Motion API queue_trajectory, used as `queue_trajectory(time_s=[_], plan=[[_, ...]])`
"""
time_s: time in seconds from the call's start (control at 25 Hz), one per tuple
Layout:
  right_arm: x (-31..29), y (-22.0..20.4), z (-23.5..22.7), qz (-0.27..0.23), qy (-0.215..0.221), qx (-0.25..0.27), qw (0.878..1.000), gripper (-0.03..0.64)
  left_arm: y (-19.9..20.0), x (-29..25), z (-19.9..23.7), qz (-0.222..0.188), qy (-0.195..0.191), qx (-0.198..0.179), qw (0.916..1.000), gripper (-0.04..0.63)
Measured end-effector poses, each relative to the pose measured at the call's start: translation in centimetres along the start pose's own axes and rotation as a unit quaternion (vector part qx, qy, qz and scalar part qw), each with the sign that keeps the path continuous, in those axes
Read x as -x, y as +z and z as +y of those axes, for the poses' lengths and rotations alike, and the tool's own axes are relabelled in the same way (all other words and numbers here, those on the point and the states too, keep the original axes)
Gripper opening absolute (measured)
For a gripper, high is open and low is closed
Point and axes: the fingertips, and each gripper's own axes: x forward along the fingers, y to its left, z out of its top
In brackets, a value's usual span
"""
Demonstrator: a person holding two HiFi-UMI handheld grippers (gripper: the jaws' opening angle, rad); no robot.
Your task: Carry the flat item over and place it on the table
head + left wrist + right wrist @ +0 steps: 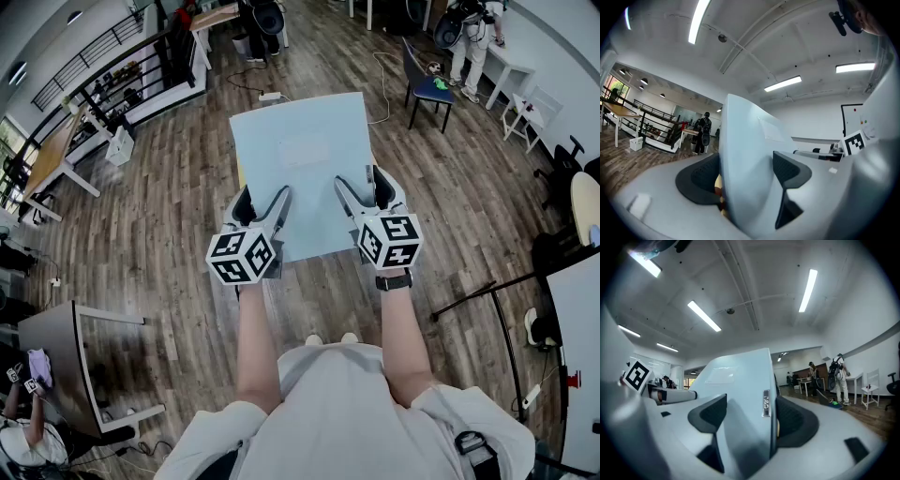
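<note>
The pale blue flat item point(300, 141) is up in the air over the wooden floor point(159, 216). The left hand-held gripper point(265, 197) and right hand-held gripper point(359, 183) each clamp its near edge, spaced apart, probably to keep it level.

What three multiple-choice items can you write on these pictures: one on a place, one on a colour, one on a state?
1. Where is the flat item?
A) lying on a table
B) held up over the wooden floor
C) resting on a chair

2. What colour is it?
A) red
B) pale blue
C) black

3. How do the left tool and the right tool stand?
A) both clamped on the item's near edge
B) both open and empty
C) only the left one grips

Answers:
1 B: the head view shows only floor boards under it.
2 B: its broad face is pale blue in all views.
3 A: each gripper view shows the item pressed between that tool's pads.
</note>
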Motion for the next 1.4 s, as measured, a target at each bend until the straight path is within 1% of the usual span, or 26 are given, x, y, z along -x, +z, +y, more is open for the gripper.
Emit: queue_trajectory(time_s=[0.4,0.6,0.76,0.88,1.04,1.2,1.4], plan=[[-0.2,-0.7,3.6,0.006,0.002,0.004,1.0,0.318,0.0,3.0,2.3,-0.005,0.008,0.003,0.9999,0.347],[-0.2,-1.0,6.3,0.004,0.009,0.007,1.0,0.318,0.0,5.3,3.8,-0.013,0.013,0.006,0.9998,0.347],[0.2,-1.0,7.8,0.007,0.008,0.013,1.0,0.318,0.0,6.8,4.5,-0.017,0.012,0.012,0.9997,0.347],[0.8,-1.8,8.6,0.012,0.003,0.014,1.0,0.318,-0.9,7.5,4.8,-0.012,0.006,0.02,0.9997,0.347],[0.7,-2.8,8.2,0.024,-0.003,0.011,1.0,0.318,-2.0,7.2,5.0,-0.003,0.003,0.026,0.9996,0.347],[0.1,-3.4,7.4,0.027,-0.011,0.002,1.0,0.318,-2.2,6.0,5.2,0.006,0.002,0.023,0.9997,0.347],[-2.5,-4.2,4.9,0.032,-0.016,-0.011,0.999,0.318,-2.5,2.5,6.1,0.019,0.002,0.019,0.9996,0.347]])
